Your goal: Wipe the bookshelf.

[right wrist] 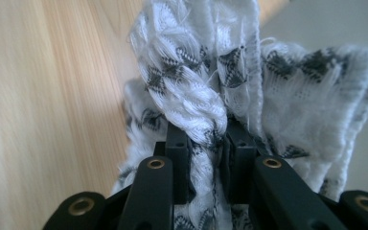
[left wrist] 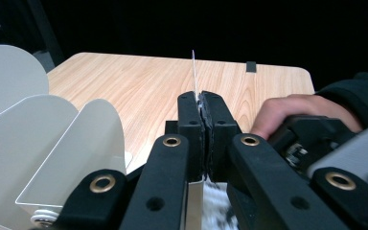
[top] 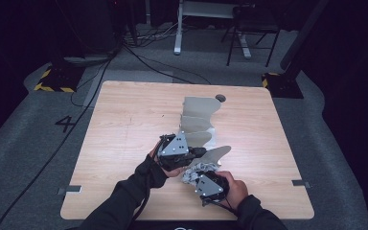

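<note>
- Nearest the high camera, two dark sleeves are seen entering from the bottom edge, each hand carrying a gripper over the near half of the wooden table
- On the left, the left gripper is held at the near end of a grey rack of thin divider plates; in the left gripper view its jaws are seen closed on the edge of one thin plate, which stands upright between the pads
- The plate is judged stiff, light and smooth, so it is likely to slip unless pinched squarely on the flat faces near the edge, as is done here
- Between the two grippers, a white cloth with dark flecks is seen bunched just beside the rack's nearest plate, close to the table's near edge
- On the right, the right gripper is seen clamped on a twisted fold of that cloth, the fabric being squeezed between the pads in the right gripper view
- The cloth is judged soft, limp and light, with a loose knit that could snag on a plate's corner; it is best taken at a thick gathered fold, since a single layer may be pulled out of the grip
- Whether the cloth touches the held plate cannot be told
</note>
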A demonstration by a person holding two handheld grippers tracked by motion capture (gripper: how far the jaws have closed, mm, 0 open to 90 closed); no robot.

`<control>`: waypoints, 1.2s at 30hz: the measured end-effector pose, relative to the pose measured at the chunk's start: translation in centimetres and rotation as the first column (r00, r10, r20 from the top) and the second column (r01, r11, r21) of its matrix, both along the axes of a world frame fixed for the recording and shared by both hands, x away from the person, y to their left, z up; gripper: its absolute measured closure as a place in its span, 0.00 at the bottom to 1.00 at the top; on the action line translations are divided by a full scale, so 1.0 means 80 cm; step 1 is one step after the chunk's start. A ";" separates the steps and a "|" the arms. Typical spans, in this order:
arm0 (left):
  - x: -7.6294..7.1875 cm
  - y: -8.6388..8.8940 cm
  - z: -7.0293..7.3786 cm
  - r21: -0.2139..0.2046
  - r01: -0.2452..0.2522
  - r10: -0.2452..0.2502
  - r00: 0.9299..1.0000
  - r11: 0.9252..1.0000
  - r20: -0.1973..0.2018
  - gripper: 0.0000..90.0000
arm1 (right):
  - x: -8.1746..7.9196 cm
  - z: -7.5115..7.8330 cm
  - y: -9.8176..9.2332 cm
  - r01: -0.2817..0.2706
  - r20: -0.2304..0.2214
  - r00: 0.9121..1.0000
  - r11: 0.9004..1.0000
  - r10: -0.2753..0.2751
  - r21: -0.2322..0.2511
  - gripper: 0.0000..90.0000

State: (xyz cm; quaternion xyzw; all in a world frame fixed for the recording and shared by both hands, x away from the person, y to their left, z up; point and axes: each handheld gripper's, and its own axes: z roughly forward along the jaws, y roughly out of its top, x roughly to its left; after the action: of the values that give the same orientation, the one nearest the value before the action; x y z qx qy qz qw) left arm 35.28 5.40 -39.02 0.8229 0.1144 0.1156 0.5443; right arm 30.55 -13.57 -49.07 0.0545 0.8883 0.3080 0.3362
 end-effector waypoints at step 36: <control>-0.005 -0.009 0.002 -0.014 -0.032 0.031 0.998 0.999 -0.054 0.98 | -0.009 0.076 -0.064 0.138 0.130 0.974 0.944 -0.183 0.299 0.85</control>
State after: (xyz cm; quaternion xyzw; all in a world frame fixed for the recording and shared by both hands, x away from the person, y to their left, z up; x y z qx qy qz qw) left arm 34.85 4.65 -38.88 0.8197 0.1429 0.1009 0.5454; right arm 29.79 -18.66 -42.95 0.1508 0.7976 0.4087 0.4172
